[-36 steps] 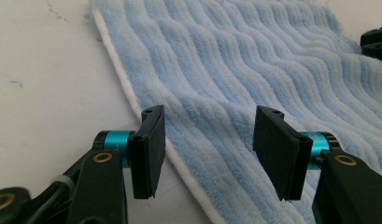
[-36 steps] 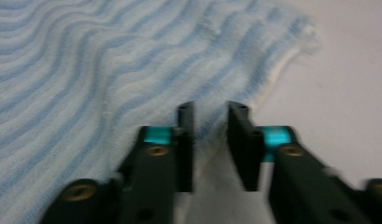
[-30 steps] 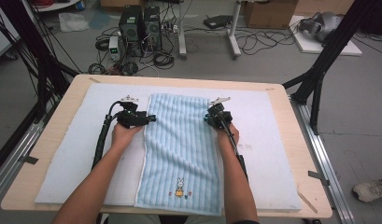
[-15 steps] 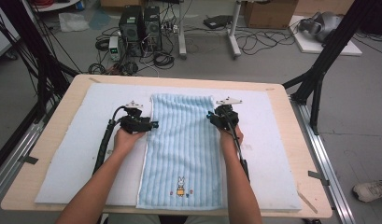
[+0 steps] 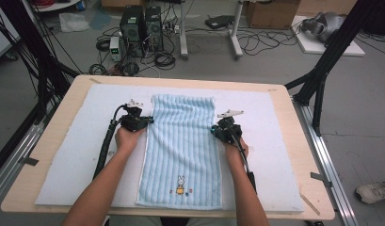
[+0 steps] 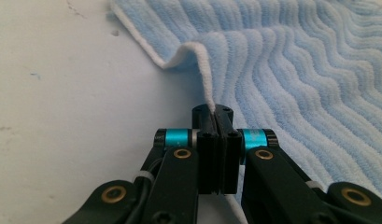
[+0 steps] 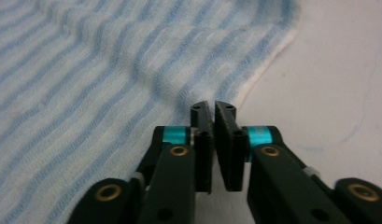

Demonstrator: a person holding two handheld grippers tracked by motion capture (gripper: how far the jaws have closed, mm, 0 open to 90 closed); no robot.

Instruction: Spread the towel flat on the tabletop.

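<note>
While the ribbed, pale-blue terry towel lies lengthwise on the white padded mat, my left gripper has just pinched shut on its raised white hem, and my right gripper has just closed on the opposite edge.

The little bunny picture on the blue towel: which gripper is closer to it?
Right, by a little. The right gripper sits at the towel's right edge, up and right of the bunny picture. The left gripper pinches the opposite edge, farther up the table.
</note>
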